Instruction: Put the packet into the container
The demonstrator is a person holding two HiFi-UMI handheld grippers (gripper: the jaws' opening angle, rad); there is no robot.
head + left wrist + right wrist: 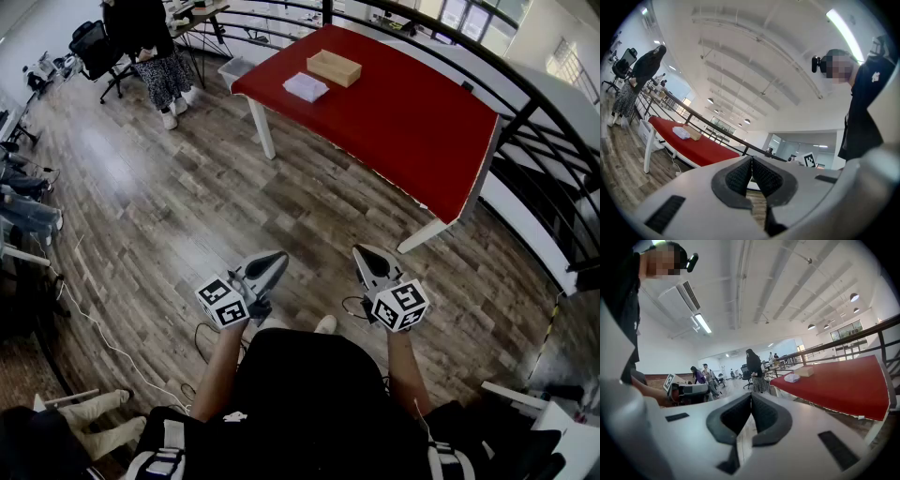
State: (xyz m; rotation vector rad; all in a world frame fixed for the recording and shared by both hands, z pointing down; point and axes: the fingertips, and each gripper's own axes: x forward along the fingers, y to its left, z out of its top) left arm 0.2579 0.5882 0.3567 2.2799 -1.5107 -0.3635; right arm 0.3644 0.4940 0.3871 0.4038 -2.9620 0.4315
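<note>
1. Caught well back from the red table (403, 122), out on the wooden floor (169, 206), with the task not yet begun.
2. Held the left gripper (275, 260) out front and roughly level, pads pressed together on nothing.
3. Carried the right gripper (366, 255) alongside, tipped slightly down, likewise pinched closed and empty.
4. Left the packet (307, 86) lying flat and white near the table's far end, just beside the container (334, 67) but not in it.
5. Showed the container as a shallow, open-topped tan box, seemingly empty, though too small to be sure.
6. Judged the step in hand to be the approach: needed to walk up to the table first, well apart from both things.
7. Would probably have done best to spread one gripper's jaws before reaching, come in low over the red top, and pinch the packet by an edge, given little to grab from above.
8. Risked nudging the light box aside; seemed wise to steady it with the other gripper, then lower the packet inside before letting go.
</note>
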